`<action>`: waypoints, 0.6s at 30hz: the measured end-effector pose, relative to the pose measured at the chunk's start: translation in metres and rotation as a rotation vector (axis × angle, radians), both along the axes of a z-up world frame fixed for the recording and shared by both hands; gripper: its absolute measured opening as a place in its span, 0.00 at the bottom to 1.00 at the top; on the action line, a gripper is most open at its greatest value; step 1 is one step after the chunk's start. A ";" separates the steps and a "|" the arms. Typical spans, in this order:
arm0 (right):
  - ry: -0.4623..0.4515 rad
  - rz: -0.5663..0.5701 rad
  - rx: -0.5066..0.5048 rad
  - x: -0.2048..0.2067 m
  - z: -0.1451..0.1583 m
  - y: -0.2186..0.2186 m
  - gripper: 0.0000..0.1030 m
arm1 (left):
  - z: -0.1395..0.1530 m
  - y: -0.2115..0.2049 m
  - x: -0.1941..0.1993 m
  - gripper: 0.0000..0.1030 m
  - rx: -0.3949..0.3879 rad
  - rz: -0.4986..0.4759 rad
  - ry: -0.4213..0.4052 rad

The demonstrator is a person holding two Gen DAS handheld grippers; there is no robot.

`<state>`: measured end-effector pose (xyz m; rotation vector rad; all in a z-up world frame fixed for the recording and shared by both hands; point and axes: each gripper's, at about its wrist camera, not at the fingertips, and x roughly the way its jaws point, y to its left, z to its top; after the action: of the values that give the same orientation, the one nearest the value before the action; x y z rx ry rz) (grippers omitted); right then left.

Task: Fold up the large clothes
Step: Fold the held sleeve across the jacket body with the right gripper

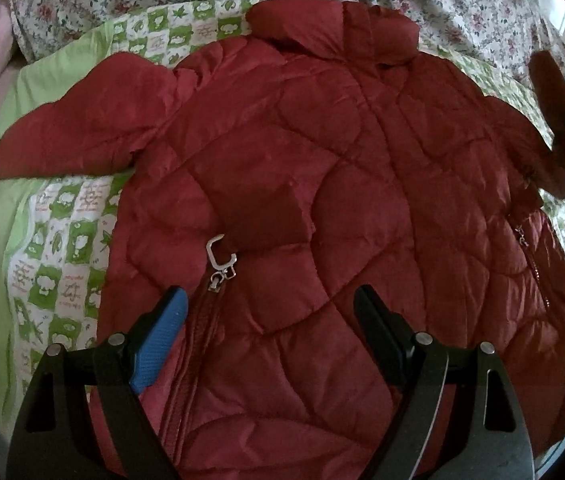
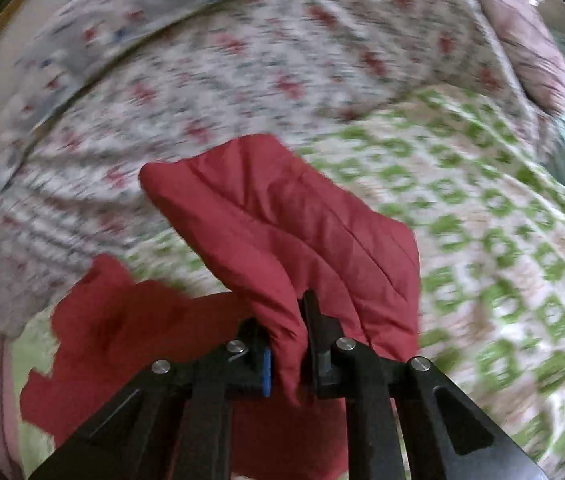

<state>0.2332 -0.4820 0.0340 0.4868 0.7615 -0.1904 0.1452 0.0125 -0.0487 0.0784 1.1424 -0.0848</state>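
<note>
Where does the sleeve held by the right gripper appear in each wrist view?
Left wrist: the held sleeve is at the far right edge, lifted off the bed.
Right wrist: centre frame, clamped in the right gripper.
Shared landmark: green-checked quilt.

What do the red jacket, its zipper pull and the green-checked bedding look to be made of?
Red jacket: likely a thin synthetic shell over padding, given its slight sheen and puffy curved quilting.
Zipper pull: metal, silvery and glinting.
Green-checked bedding: matte printed woven fabric, probably cotton.
The right gripper pinches a sleeve into soft folds; the left gripper is open.
</note>
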 end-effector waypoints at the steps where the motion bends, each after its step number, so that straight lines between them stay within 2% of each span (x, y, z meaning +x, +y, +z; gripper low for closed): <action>1: -0.005 0.033 -0.007 0.002 0.005 0.016 0.12 | 0.000 0.003 0.000 0.83 -0.009 0.006 0.003; 5: -0.035 0.183 -0.022 0.012 0.016 0.084 0.12 | 0.001 0.010 0.000 0.83 -0.038 0.019 0.008; 9: -0.050 0.344 -0.013 0.022 0.011 0.151 0.12 | 0.004 0.022 0.003 0.83 -0.099 0.033 0.014; 14: 0.006 0.519 -0.027 0.032 -0.014 0.227 0.12 | 0.003 0.043 0.015 0.83 -0.197 0.070 0.052; 18: 0.060 0.619 -0.036 0.032 -0.038 0.267 0.12 | 0.002 0.056 0.029 0.83 -0.263 0.088 0.065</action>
<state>0.2648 -0.2150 -0.0036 0.1949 0.9317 0.3590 0.1747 0.0681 -0.0462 -0.2090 1.1887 -0.1596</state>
